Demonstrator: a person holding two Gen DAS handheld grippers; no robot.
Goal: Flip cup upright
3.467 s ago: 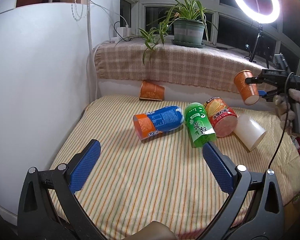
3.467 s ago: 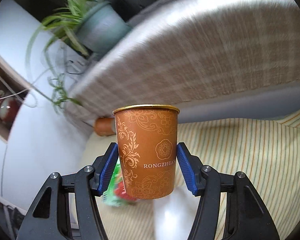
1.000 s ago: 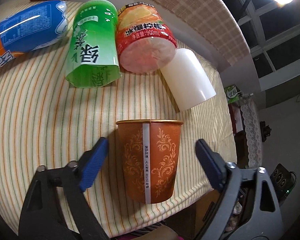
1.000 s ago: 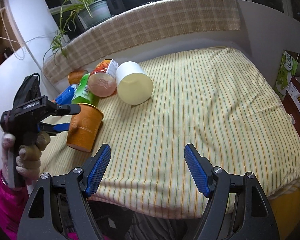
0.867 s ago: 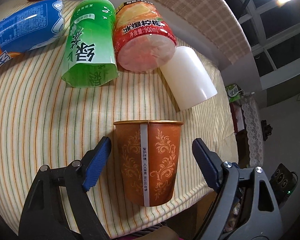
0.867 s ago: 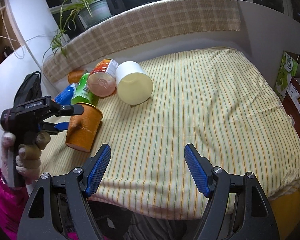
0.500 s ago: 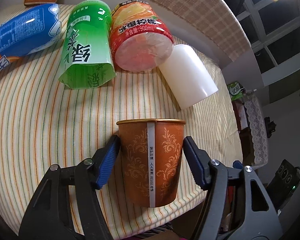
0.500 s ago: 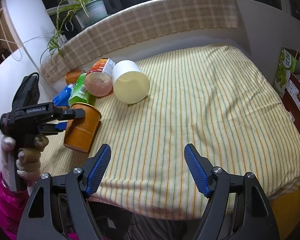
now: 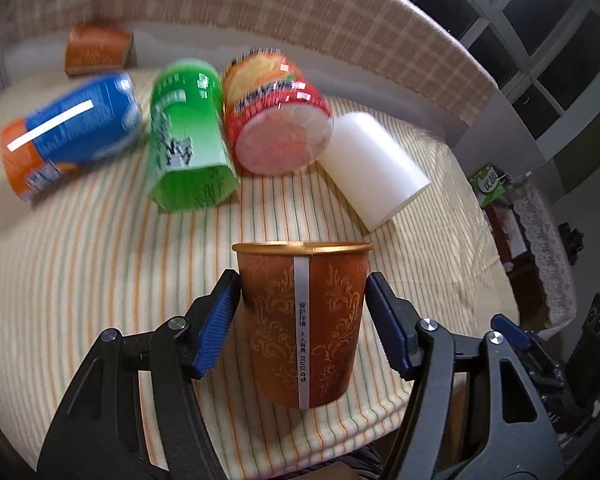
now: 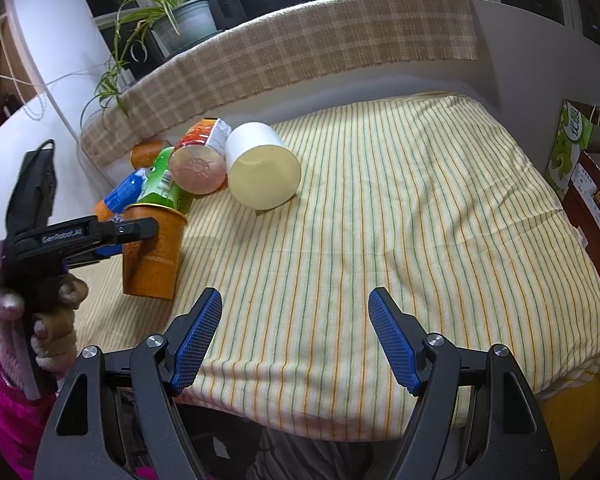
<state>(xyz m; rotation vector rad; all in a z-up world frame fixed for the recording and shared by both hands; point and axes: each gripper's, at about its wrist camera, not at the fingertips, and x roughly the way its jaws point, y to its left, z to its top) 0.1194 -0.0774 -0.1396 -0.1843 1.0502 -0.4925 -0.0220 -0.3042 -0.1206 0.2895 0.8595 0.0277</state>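
An orange paper cup with gold patterns [image 9: 304,320] stands upright, mouth up. My left gripper [image 9: 300,316] is shut on its sides, blue pads against both walls. In the right wrist view the same cup [image 10: 152,252] is at the left, near the front edge of the striped tablecloth [image 10: 380,220], held by the left gripper [image 10: 112,236]. My right gripper [image 10: 294,340] is open and empty over the table's front edge, to the right of the cup.
Several cups lie on their sides behind: blue-orange [image 9: 68,140], green [image 9: 188,136], red-orange [image 9: 276,112], white [image 9: 372,168], and a second orange cup [image 9: 100,50] at the back. A plaid-covered ledge [image 10: 300,52] with a potted plant [image 10: 180,20] bounds the far side.
The right gripper, which held the cup earlier, let it go and is open. The left gripper closed onto the upright cup and is moving; the background is blurred.
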